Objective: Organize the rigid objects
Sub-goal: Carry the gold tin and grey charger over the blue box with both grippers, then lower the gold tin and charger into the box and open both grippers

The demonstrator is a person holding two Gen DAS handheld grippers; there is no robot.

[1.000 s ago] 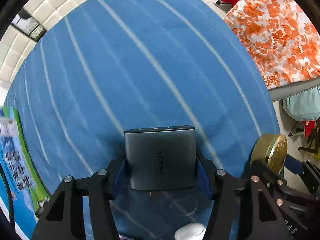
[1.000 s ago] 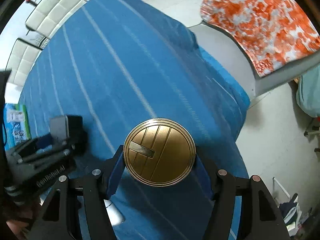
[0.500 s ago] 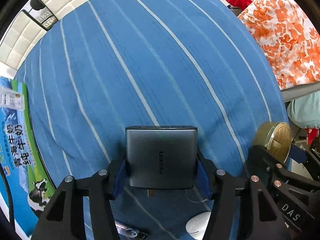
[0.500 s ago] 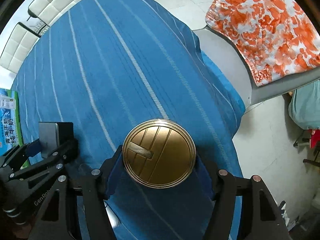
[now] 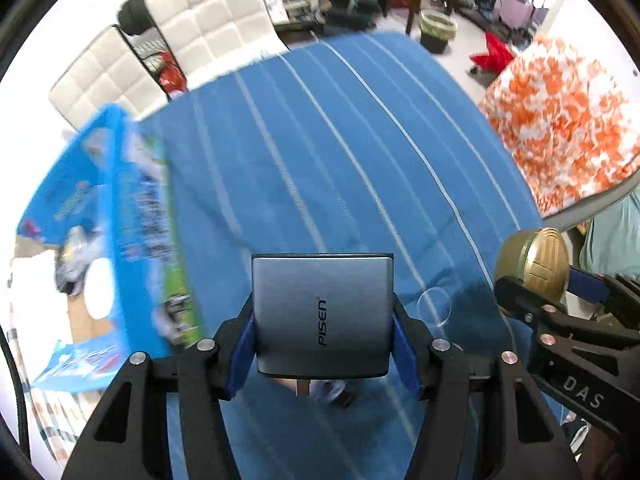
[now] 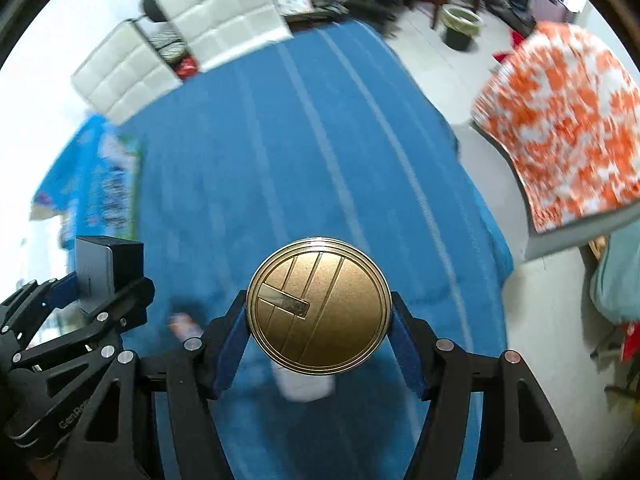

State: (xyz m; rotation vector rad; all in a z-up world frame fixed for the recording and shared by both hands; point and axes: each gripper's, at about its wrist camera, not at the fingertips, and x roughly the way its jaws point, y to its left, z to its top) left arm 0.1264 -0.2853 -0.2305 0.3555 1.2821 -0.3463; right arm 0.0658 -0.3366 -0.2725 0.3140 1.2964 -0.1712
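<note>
1. Rigid objects in hand: a grey PISEN block (image 5: 323, 312) and a round gold tin (image 6: 319, 306), both carried above the blue striped cloth (image 5: 340, 168), neither resting on it.
2. Likely destination, as a judgement: the open blue carton (image 5: 100, 216) at the left edge of the cloth. It is blurred, and its contents cannot be made out.
3. Procedure for the transfer: keep both items level, move the block toward the carton first, and keep the two tools apart so that the loads do not collide.
4. Lower each item until it is supported before releasing. The tin is gripped across its rim and may roll if dropped.
5. Left gripper (image 5: 323, 344): clenched on the block, with the blue pads pressing its left and right sides.
6. Right gripper (image 6: 319, 340): clenched on the tin, with a pad against each side of the rim.
7. White chairs (image 5: 168, 52) stand beyond the far edge of the cloth; an orange floral cover (image 5: 568, 120) lies to the right.
</note>
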